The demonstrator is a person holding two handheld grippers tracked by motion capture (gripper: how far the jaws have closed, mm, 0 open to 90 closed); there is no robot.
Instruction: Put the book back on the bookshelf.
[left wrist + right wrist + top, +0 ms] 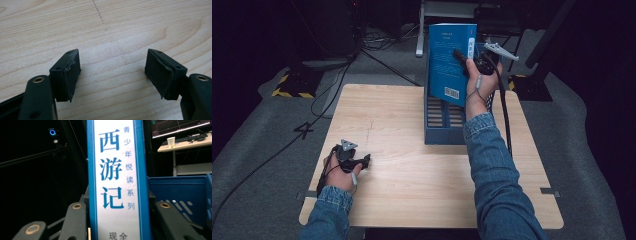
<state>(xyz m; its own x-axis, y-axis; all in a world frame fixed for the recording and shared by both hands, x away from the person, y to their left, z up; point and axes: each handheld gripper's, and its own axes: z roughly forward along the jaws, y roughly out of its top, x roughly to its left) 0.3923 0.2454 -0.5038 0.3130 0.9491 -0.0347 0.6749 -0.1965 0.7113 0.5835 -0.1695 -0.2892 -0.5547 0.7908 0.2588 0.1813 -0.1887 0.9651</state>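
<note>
From the high view, the right tongs (460,56) are clamped on a blue book (450,62), held upright above the far end of a blue slotted crate (443,131) that sits on the pale wooden worktop (412,175) at about one o'clock from its middle. The book's back cover, with a barcode at its lower corner, faces the person, and the denim sleeve (492,170) runs up from the bottom edge to the hand (477,85) behind the book. At about eight o'clock on the worktop the left tongs (366,161) rest low by the near left corner, well apart from the crate and the book. In the left gripper view the left tongs (112,75) stand wide apart, with nothing but bare wood grain between the two black pads (71,75). In the right gripper view the book (116,182) stands squarely at twelve o'clock, its white spine with blue characters rising between the two black jaws, which press on its covers from either side; a wall of the crate (180,192) shows at three o'clock, just behind the book.
</note>
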